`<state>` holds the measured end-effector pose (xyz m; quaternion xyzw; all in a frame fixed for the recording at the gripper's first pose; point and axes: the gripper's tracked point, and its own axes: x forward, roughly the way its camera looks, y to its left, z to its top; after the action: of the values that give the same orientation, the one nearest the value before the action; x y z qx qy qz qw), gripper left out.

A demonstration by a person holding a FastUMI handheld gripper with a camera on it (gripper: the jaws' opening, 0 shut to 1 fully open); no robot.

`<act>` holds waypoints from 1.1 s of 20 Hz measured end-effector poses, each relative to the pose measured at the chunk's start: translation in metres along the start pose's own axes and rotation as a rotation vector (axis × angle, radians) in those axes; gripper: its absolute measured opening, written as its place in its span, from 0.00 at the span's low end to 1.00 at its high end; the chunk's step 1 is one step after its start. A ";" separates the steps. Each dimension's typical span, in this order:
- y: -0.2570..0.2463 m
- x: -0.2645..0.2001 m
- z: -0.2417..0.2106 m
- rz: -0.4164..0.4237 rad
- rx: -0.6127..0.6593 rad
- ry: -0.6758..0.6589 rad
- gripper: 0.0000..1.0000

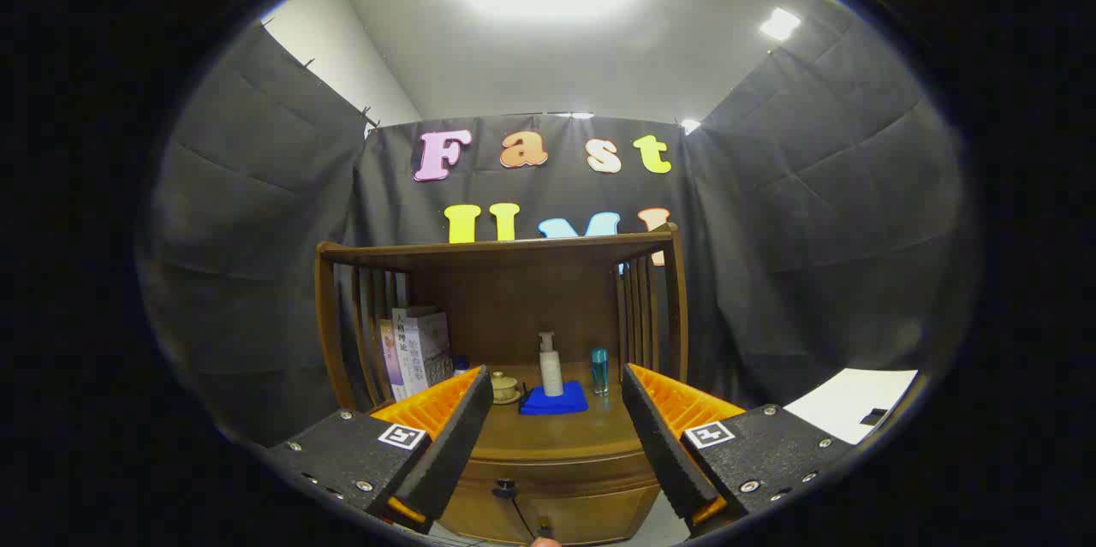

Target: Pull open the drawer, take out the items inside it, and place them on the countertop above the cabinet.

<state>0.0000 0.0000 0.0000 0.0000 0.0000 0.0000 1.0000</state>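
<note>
Dark cloth walls close in the booth under a white ceiling with a bright lamp. Against the back wall stands a wooden cabinet (pixel 548 478) with a slatted hutch over its worktop (pixel 556 436). On the worktop, a white pump bottle (pixel 550 367) stands upright on a blue cloth (pixel 555 400). Right of the bottle is a small teal bottle (pixel 599 370); left of it a tan cup on a saucer (pixel 503 387), and further left some upright books (pixel 419 350). Below the worktop, the drawer (pixel 548 474) is closed, its dark knob (pixel 505 490) showing on the front. The gripper (pixel 556 410) is spread wide and holds nothing, with the cabinet beyond its fingers.
</note>
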 end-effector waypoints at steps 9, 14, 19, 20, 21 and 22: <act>0.006 0.001 0.002 0.016 0.000 -0.012 0.94; 0.014 0.001 -0.002 0.031 -0.017 -0.003 0.94; 0.025 0.002 -0.005 0.053 -0.023 0.004 0.94; 0.025 0.002 -0.008 0.055 -0.030 0.010 0.94; 0.027 0.002 -0.010 0.057 -0.034 0.014 0.94; 0.032 0.002 -0.011 0.065 -0.035 0.016 0.94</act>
<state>0.0023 0.0318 -0.0111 -0.0176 0.0080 0.0324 0.9993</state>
